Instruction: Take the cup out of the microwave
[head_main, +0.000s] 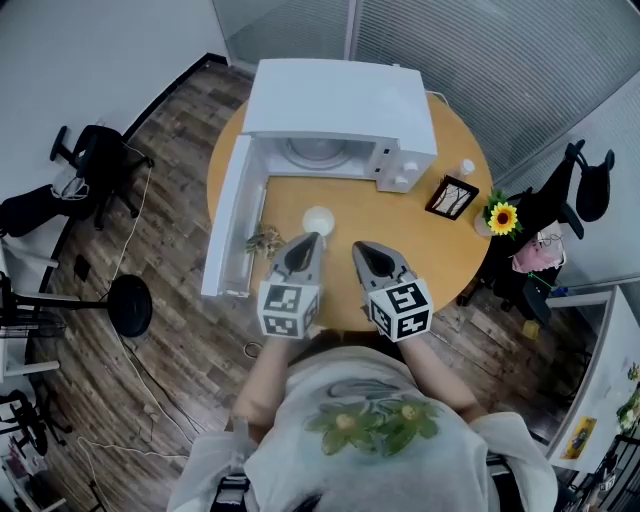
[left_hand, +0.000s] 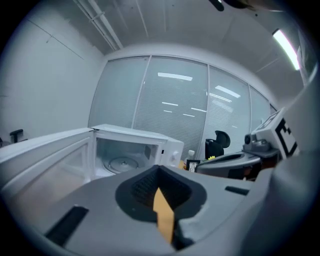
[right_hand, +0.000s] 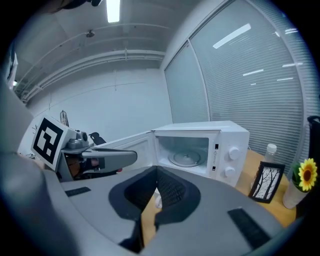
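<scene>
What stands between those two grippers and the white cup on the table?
Nothing visible. The cup stands on the table just ahead of the left gripper and right gripper, outside the open microwave.

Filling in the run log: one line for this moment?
microwave open, empty | cup on table | left gripper shut, empty | right gripper shut, empty

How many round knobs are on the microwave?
2. Both sit on the microwave panel, right of the open cavity: the upper knob, and the lower knob just beneath it.
</scene>
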